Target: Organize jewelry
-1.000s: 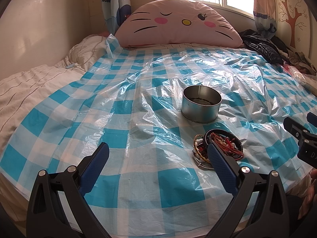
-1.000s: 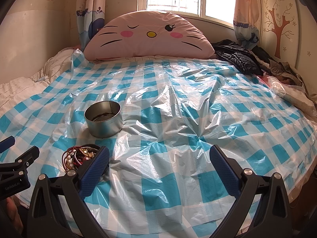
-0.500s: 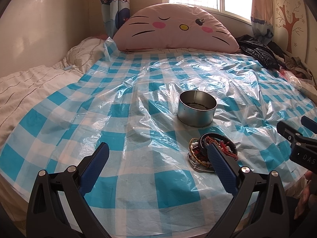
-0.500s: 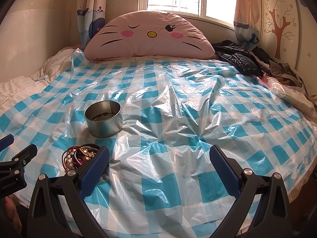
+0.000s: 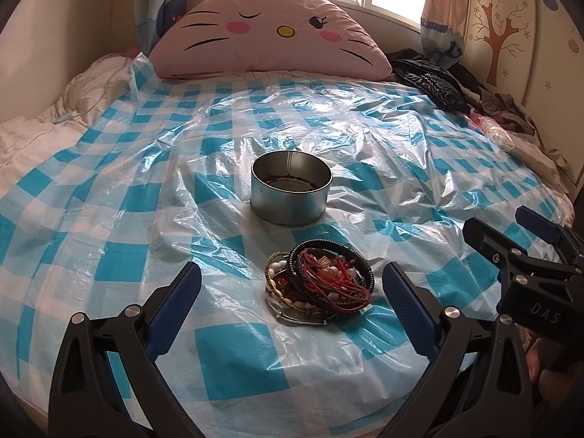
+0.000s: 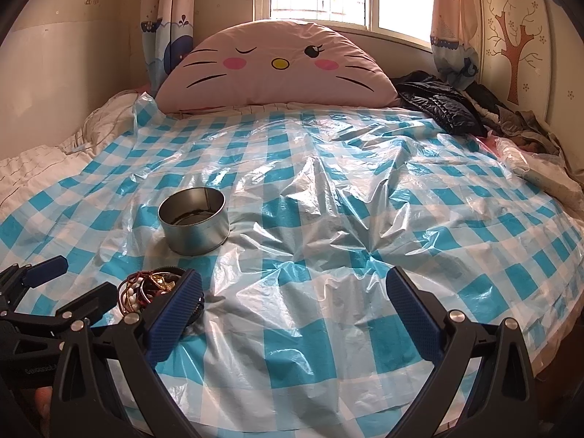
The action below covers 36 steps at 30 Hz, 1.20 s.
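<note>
So there's a bed covered with a crinkly blue-and-white checked plastic sheet [image 5: 109,197], and the jewelry pile [image 5: 320,285] sits on it near the front edge: a tangle of bracelets, red cords, dark bands and pale beads all stacked together. Just behind it, not touching, is a round metal tin [image 5: 291,192], open on top, with something dark lying in the bottom that I can't make out. The left gripper [image 5: 292,294] is spread wide and holding nothing, with the pile sitting between its two blue pads, closer to the right one. The right gripper [image 6: 294,301] is also wide and empty, hovering over bare sheet off to the right of the pile; in its view the pile is partly hidden behind its left finger [image 6: 175,314]. Each gripper shows up at the edge of the other's camera. A big pink cat-face pillow [image 6: 277,65] leans at the head of the bed under the window, and a black jacket [image 6: 438,107] lies beside it.
</note>
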Each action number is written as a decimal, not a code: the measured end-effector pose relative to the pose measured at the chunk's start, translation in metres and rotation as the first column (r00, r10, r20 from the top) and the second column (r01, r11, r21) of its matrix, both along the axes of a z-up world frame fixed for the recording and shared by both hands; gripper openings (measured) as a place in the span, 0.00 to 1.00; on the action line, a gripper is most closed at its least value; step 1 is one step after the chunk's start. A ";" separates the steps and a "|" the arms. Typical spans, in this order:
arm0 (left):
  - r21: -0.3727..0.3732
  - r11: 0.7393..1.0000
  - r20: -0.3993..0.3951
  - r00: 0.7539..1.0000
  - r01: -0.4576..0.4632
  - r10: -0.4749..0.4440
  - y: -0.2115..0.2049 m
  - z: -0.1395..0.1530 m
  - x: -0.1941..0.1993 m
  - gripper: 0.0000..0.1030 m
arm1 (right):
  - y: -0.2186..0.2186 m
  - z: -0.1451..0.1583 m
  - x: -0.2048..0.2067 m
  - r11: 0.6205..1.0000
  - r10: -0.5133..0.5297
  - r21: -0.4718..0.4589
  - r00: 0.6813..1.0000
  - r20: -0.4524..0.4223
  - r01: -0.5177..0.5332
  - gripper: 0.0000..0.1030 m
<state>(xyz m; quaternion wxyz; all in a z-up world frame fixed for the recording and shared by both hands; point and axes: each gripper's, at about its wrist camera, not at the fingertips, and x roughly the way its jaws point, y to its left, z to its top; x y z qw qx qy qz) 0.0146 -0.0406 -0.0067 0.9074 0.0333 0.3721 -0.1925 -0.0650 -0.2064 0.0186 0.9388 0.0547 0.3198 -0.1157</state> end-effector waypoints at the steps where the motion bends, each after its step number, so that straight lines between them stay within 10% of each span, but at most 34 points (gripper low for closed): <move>1: 0.005 1.000 -0.014 1.000 0.003 -0.003 -0.003 -0.003 0.003 0.84 | -0.002 -0.001 0.002 0.999 0.000 0.036 1.000 0.002 0.000 0.94; 7: -0.025 0.999 -0.114 0.993 0.030 -0.033 -0.009 -0.023 0.021 0.25 | -0.012 -0.002 0.002 0.999 0.004 0.053 1.000 0.024 -0.005 0.94; 12: 0.007 0.998 -0.082 0.995 0.066 -0.065 -0.018 -0.024 0.014 0.04 | -0.013 -0.001 0.001 0.999 0.008 0.038 0.994 0.108 -0.012 0.94; 24: -0.221 0.964 0.016 0.987 -0.150 0.157 0.053 0.007 0.014 0.03 | -0.007 -0.005 0.012 0.987 0.132 0.078 0.988 0.080 -0.139 0.94; 29: -0.206 0.963 0.010 0.984 -0.174 0.180 0.055 0.003 0.018 0.04 | 0.026 -0.020 0.055 0.912 0.395 0.129 0.918 -0.024 -0.389 0.94; 36: -0.194 0.966 0.021 0.984 -0.169 0.176 0.052 0.001 0.015 0.04 | 0.056 -0.040 0.085 0.858 0.493 0.242 0.859 -0.138 -0.453 0.94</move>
